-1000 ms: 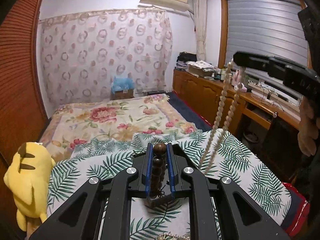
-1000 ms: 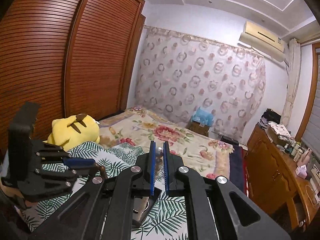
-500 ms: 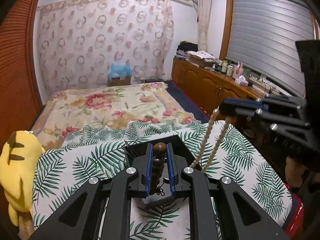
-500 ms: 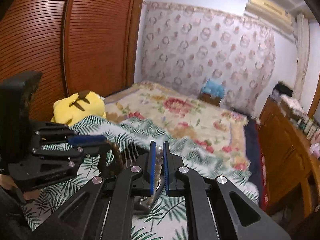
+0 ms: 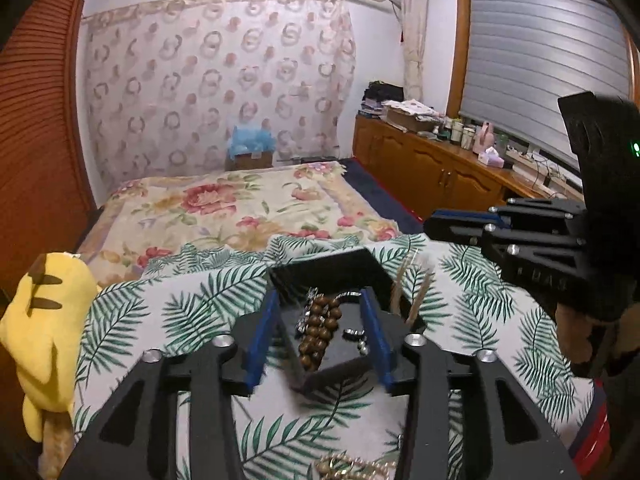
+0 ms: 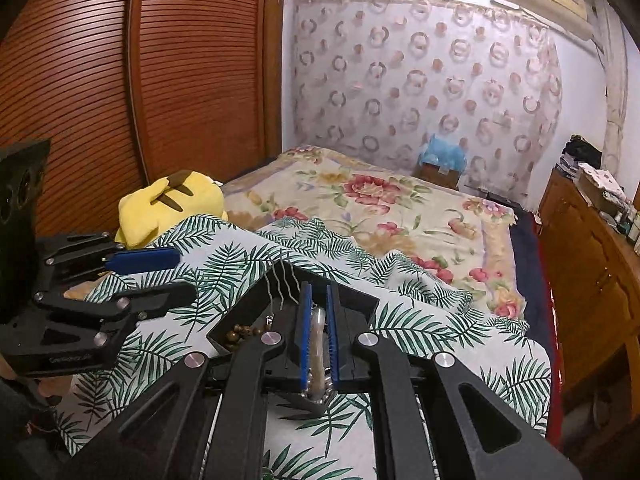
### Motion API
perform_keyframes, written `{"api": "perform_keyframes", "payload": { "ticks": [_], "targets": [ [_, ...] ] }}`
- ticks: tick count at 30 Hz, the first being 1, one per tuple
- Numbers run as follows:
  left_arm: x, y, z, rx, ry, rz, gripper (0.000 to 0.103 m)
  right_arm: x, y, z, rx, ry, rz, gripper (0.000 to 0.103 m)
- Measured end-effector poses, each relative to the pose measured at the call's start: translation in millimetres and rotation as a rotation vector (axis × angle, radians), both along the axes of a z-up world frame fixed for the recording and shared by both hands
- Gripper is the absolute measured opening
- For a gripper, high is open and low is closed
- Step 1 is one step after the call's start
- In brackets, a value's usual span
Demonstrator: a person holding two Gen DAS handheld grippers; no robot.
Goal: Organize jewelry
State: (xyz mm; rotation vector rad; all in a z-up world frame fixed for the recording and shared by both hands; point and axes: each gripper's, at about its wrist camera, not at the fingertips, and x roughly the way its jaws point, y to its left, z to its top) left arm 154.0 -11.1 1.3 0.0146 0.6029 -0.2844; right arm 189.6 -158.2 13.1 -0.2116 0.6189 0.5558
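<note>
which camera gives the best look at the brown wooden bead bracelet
The left wrist view. There the brown bead bracelet lies in the black tray, framed by the open left gripper. The right wrist view shows only a few beads at the tray's corner.

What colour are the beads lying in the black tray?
Brown bead bracelet in the black tray; left wrist view shows it best.

Both the left gripper (image 5: 320, 332) and the right gripper (image 6: 318, 332) are matte black linkage frames with triangular cut-outs, round silver screw heads at the joints and blue ribbed pads (image 5: 258, 344) lining the fingers, the right's housing showing a small green light.
</note>
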Motion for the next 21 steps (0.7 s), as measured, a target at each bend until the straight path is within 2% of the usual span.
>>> {"api": "perform_keyframes", "payload": {
  "ticks": [2, 4, 6, 8, 9, 13, 15, 21],
  "targets": [
    [-7, 4, -3, 0.002, 0.002, 0.001, 0.046, -5, -3, -1, 0.007, -0.004, 0.002, 0.009],
    [-12, 6, -6, 0.005, 0.009, 0.008, 0.055, -9, -8, -1, 0.017, -0.005, 0.003, 0.009],
    [-19, 11, -9, 0.008, 0.006, 0.017, 0.074, -19, -13, -4, 0.042, 0.003, 0.006, 0.009],
    [-27, 15, -16, 0.02, 0.013, 0.028, 0.077, -28, -19, -6, 0.057, 0.008, 0.013, 0.009],
    [-30, 15, -19, 0.028, 0.017, 0.033, 0.083, -34, -19, -9, 0.061, 0.01, 0.02, 0.009],
    [-40, 22, -33, 0.032, 0.047, 0.044, 0.085, -62, -18, -27, 0.068, 0.033, 0.046, 0.012],
    [-43, 23, -40, 0.041, 0.061, 0.042, 0.085, -73, -16, -35, 0.082, 0.058, 0.055, 0.023],
    [-56, 28, -55, 0.03, 0.087, 0.044, 0.085, -101, -6, -56, 0.103, 0.109, 0.097, 0.024]
  ]
}}
